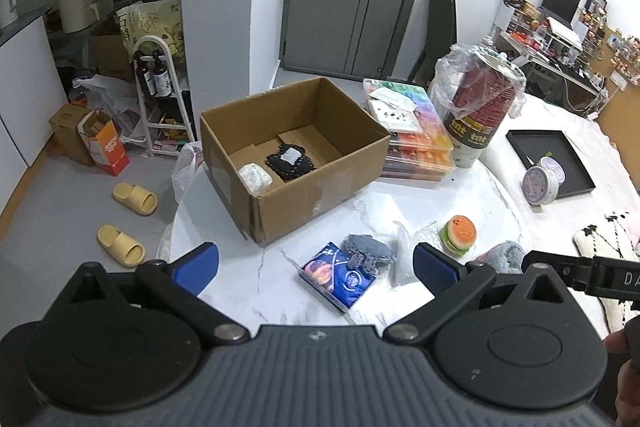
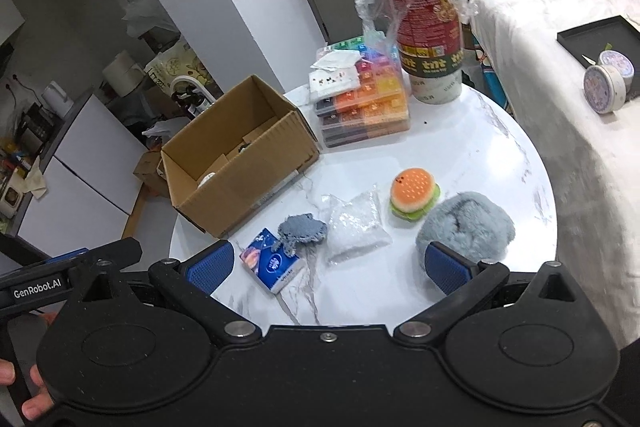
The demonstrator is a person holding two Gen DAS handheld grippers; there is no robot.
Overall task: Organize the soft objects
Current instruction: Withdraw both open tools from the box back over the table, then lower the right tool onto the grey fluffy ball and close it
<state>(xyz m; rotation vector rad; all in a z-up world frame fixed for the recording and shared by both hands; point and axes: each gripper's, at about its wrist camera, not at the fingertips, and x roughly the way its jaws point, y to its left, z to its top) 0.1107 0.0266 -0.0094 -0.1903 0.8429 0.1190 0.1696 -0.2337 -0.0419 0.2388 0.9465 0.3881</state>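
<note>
Both the left gripper (image 1: 316, 269) and right gripper (image 2: 328, 265) gape wide, empty, above the marble surface (image 2: 460, 163); cardboard box (image 1: 296, 155) at eleven o'clock.

In the right wrist view the cardboard box (image 2: 240, 163) hides most of its contents behind its near wall. In the left wrist view the grey fluffy ball (image 1: 502, 255) is half hidden by the gripper finger.

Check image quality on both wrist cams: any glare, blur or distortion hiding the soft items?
Left wrist view: strong fisheye bending at the edges, soft glare on the marble table, tissue pack sharp, clear plastic bag washed out against the white top. Right wrist view: same barrel distortion, burger plush and grey fluffy item crisp, bed edge at right smeared.
</note>
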